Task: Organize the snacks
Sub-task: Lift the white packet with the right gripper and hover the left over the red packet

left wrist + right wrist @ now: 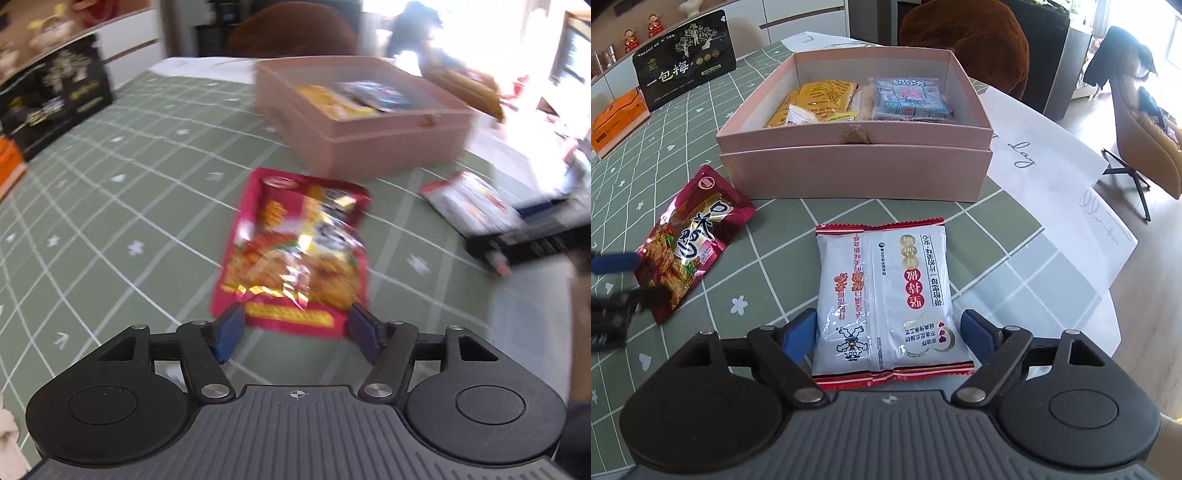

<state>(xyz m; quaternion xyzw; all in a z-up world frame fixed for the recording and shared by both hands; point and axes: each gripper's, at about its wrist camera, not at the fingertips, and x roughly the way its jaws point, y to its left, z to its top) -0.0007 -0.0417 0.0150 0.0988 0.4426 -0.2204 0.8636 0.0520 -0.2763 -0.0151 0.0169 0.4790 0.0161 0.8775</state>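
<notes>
Right wrist view: white snack packet (882, 295) lies between the open right claw (888, 332), pads apart from it.

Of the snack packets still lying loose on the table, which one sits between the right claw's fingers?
The white packet with red edges, flat on the table in front of the pink box. The other loose one, the red packet, lies off to its left by the left claw.

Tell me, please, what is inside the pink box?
Inside the pink box lie a yellow packet on the left and a blue-and-pink bag on the right. Whatever is beneath them is covered.
</notes>
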